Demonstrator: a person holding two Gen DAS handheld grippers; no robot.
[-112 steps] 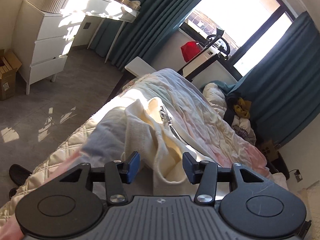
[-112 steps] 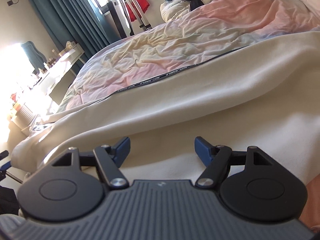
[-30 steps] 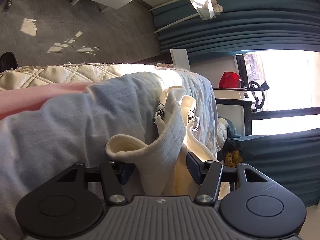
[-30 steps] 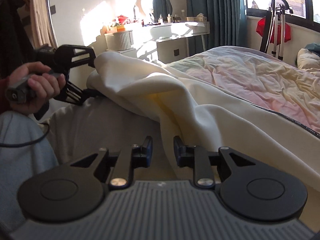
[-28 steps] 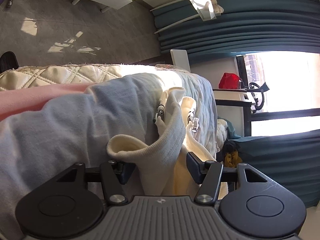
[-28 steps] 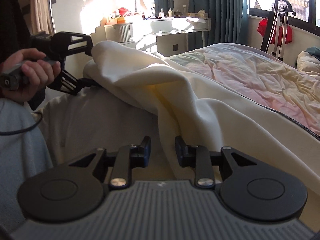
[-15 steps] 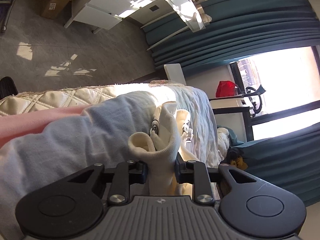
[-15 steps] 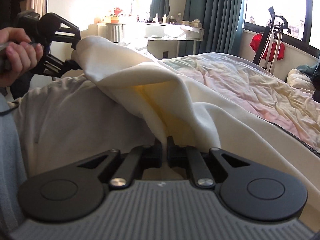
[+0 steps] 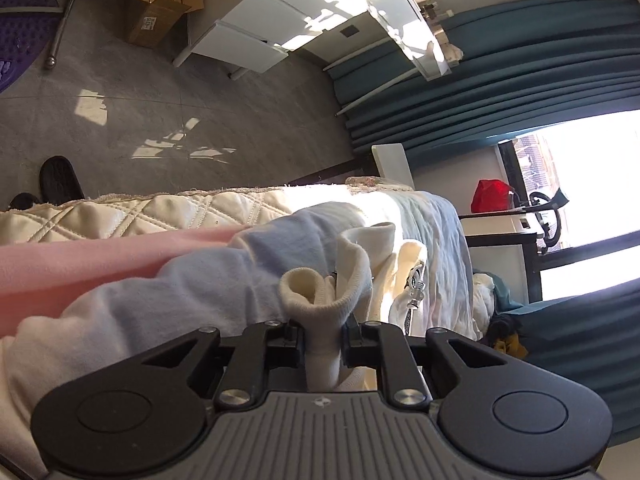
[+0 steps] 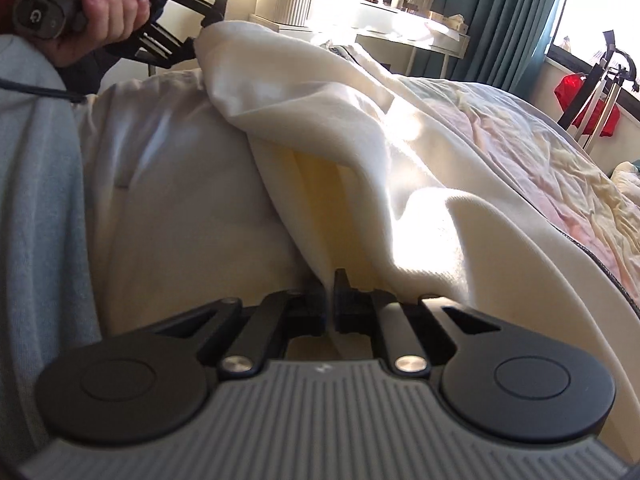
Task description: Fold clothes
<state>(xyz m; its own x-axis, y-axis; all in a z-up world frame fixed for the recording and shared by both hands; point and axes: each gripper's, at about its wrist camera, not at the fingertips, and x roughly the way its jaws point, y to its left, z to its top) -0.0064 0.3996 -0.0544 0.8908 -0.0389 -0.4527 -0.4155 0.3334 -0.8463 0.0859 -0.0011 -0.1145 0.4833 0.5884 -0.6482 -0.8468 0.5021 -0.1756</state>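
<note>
Cream garment [image 10: 360, 128], held at two points over bed [image 10: 540, 152].
Left gripper [image 9: 323, 330] is clamped on ribbed cuff [image 9: 316, 300]; right gripper [image 10: 329, 300], at 6 o'clock, is pinched on hem.

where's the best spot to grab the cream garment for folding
By its edges, as now: the left claw pinches the ribbed hem of the cream garment from the bed's foot, and the right claw clamps a gathered edge from below, so the cloth hangs spread between them.
</note>
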